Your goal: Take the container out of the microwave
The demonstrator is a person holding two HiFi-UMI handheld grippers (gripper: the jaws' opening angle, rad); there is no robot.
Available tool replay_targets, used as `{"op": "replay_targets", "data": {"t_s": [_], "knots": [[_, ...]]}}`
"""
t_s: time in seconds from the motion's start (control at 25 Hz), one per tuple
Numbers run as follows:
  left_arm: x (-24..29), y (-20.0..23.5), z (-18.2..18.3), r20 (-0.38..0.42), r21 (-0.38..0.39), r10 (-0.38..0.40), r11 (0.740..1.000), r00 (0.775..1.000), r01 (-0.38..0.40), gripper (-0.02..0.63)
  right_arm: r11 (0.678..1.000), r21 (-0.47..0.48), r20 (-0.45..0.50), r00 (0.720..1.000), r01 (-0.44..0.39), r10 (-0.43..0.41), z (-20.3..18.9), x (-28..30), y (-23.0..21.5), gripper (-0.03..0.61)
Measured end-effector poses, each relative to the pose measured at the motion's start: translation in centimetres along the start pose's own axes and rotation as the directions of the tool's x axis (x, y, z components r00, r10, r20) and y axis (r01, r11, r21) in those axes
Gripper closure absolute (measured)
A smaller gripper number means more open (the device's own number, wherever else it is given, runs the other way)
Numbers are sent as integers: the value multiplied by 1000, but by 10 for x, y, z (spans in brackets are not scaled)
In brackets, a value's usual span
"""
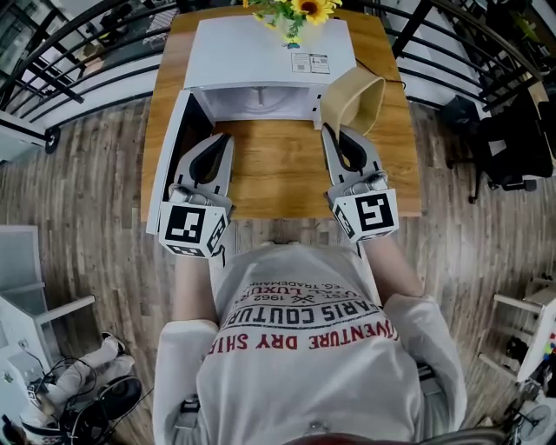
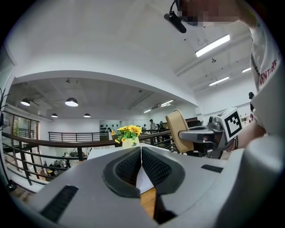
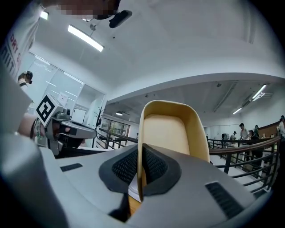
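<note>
At the left of the head view, the microwave door stands swung fully open, so the mouth of the microwave is clear in the upper middle of the frame. Just right of the door, my left gripper hangs above the wooden table with its jaws pressed together on nothing. Its own view shows the two dark pads meeting along one line, with only tabletop beyond them. I judge it is parked there as a spare, out of the way of the load.

Further right, the oven cavity looks empty as far as I can see into it. Sunflowers stand at the frame's top edge, beyond the microwave.

Right of centre, my right gripper is clamped on the tan container. Its own view shows one side wall of the container pinched between the pads, with the thing turned on edge so its open face shows to the camera. The container sits at the upper right of the head view, in front of the microwave's right corner, outside the cavity and off the table. A one-wall pinch is why it hangs tilted. I judge the removal nearly done, with only setting it down left.
</note>
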State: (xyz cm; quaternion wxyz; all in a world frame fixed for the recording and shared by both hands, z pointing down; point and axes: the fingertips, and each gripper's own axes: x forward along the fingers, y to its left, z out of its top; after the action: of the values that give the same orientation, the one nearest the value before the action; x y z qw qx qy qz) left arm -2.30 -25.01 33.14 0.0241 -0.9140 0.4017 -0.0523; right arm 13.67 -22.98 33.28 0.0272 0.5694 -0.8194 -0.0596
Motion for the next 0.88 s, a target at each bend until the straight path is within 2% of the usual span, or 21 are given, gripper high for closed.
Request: {"op": "replay_targets", "data": {"t_s": [0.88], "knots": [[-5,13,-6,-11,-13,1,1000,1000,-2,594,999,-30,-40,999,17,-18,-7,12,10,549]]}}
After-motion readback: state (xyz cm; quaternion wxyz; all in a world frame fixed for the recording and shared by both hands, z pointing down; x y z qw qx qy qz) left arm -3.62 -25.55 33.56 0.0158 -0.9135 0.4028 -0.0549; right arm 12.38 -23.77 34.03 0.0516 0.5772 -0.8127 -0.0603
